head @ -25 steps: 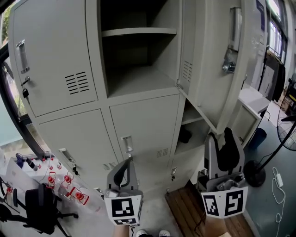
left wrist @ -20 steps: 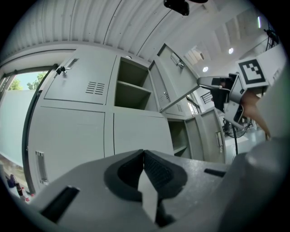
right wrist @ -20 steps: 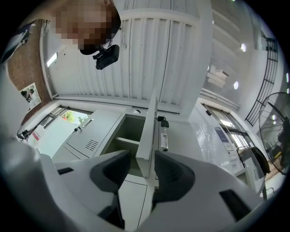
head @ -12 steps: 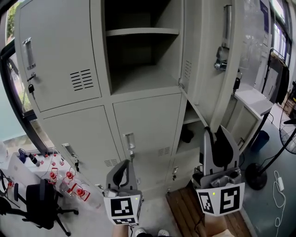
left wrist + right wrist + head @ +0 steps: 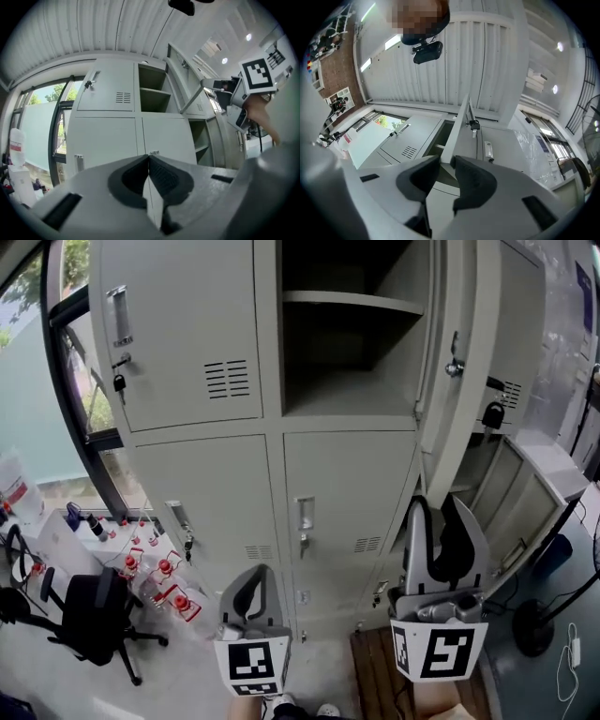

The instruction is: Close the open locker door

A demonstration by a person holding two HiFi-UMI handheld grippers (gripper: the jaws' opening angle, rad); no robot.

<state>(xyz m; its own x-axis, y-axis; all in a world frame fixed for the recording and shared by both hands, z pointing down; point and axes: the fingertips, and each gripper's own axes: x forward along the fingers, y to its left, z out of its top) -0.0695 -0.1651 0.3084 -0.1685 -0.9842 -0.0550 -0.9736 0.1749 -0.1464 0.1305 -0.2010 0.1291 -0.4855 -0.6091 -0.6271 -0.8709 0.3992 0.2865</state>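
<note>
Change noted: the right gripper (image 5: 438, 505) has just been closing its jaws from wide apart, then eased a touch. The free edge of the locker door (image 5: 452, 418) now stands between them.
Right tongs: clenched on the door's lower free edge, with the pads appearing to press on both faces.
Left tongs: the left gripper (image 5: 262, 570) is clenched on nothing. It is held low, before the closed doors (image 5: 342, 484) below the open compartment (image 5: 352, 352).
Door position: not yet shut. It is hinged at the right of the open compartment and stands roughly square out from it, seen more edge-on than a second ago.
Bearing on task: the grip is judged secured. The step in hand is swinging the door toward the compartment.
Risk: the thin sheet edge may slip from the pads if pushed off-line.
</note>
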